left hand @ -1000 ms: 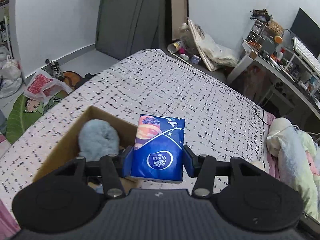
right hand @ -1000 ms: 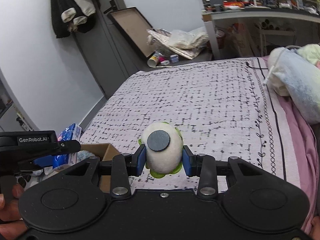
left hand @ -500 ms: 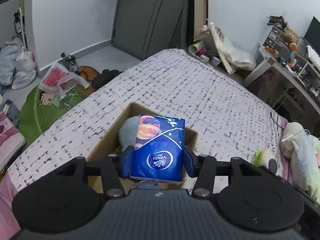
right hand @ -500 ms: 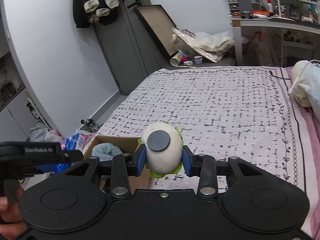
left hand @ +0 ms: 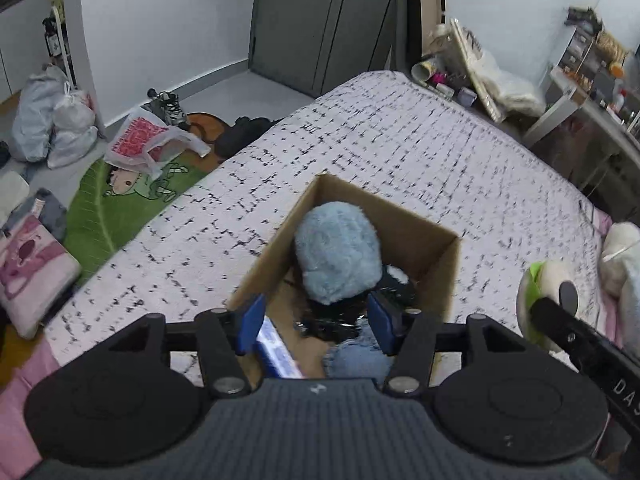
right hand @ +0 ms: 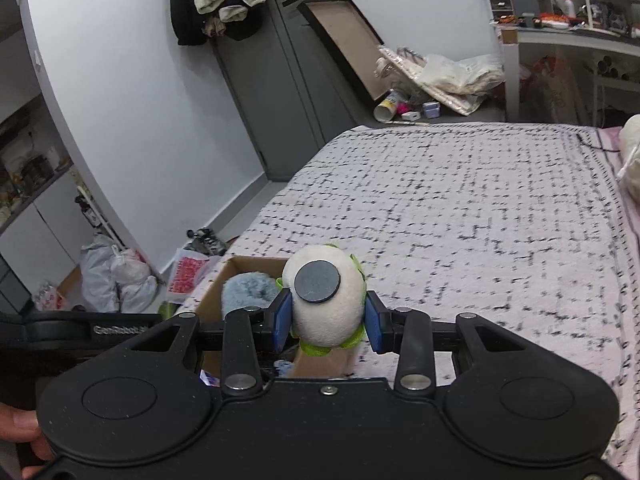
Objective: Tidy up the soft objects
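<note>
An open cardboard box [left hand: 432, 236] sits on the patterned bed and holds a fluffy light-blue plush [left hand: 338, 254] on dark items. My left gripper [left hand: 316, 320] hovers over the box's near end with its jaws opening and nothing pressed between the pads. The blue tissue pack [left hand: 278, 350] lies low inside the box by the left pad. My right gripper [right hand: 326, 320] is shut on a white plush with green trim and a dark round patch [right hand: 326, 300], held just right of the box [right hand: 248, 266]. That white plush [left hand: 548, 302] also shows at the right in the left wrist view.
The bedspread [left hand: 400, 140] stretches beyond the box. A pale bundle of bedding [left hand: 624, 256] lies at the bed's right edge. Bags [left hand: 52, 120], a green mat [left hand: 116, 200] and shoes clutter the floor on the left. A cluttered desk [right hand: 560, 28] stands past the bed's foot.
The left gripper let go of the blue tissue pack, which dropped into the box, and its jaws widened. Both grippers moved closer over the box; the right still holds the white plush.
</note>
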Available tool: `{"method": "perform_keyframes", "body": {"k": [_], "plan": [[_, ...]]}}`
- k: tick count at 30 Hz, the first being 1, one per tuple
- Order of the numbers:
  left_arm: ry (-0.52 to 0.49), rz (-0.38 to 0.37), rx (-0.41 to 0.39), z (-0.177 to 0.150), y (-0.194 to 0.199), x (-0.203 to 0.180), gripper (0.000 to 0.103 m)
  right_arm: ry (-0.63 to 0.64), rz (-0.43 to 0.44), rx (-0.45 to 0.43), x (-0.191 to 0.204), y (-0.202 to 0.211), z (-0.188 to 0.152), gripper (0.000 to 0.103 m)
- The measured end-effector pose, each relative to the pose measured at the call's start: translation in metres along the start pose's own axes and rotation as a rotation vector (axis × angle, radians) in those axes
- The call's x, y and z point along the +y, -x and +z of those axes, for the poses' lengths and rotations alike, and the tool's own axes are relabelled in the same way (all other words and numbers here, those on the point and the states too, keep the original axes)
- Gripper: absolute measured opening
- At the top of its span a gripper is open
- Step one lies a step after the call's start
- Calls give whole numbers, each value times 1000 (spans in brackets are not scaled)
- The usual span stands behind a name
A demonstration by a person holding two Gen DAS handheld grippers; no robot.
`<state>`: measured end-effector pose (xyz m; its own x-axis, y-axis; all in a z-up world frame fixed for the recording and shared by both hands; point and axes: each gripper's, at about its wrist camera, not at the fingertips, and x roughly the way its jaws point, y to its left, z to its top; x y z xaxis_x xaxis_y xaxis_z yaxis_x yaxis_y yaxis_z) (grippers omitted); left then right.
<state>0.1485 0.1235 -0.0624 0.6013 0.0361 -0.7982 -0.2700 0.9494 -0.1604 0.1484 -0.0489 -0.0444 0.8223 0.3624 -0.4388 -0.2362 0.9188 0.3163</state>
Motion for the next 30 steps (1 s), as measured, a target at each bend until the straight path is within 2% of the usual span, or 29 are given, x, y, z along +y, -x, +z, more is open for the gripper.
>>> {"method": "perform_keyframes", "body": {"k": [3, 5, 14, 17, 18, 21, 25, 30], "plan": [[21, -18, 13, 3, 1, 4, 62, -6, 35, 5, 8, -5, 0, 37], [25, -4, 9, 4, 2, 6, 67, 5, 45, 9, 14, -9, -2, 37], [18, 22, 25, 6, 3, 14, 69, -28, 138, 1, 21, -21, -3, 40], [26, 24, 32, 7, 5, 16, 70, -21, 154, 25, 23, -26, 0, 48], [27, 24, 33, 7, 6, 16, 70, -20, 153, 27, 22, -26, 1, 54], [21, 17, 35, 9, 10, 17, 78, -23, 143, 12, 18, -18, 3, 68], [-22, 0, 26, 10, 17, 10, 79, -19, 141, 26, 10, -12, 8, 73], [-14, -13, 20, 9, 27, 2, 81, -11, 128, 37, -1, 3, 17, 79]]}}
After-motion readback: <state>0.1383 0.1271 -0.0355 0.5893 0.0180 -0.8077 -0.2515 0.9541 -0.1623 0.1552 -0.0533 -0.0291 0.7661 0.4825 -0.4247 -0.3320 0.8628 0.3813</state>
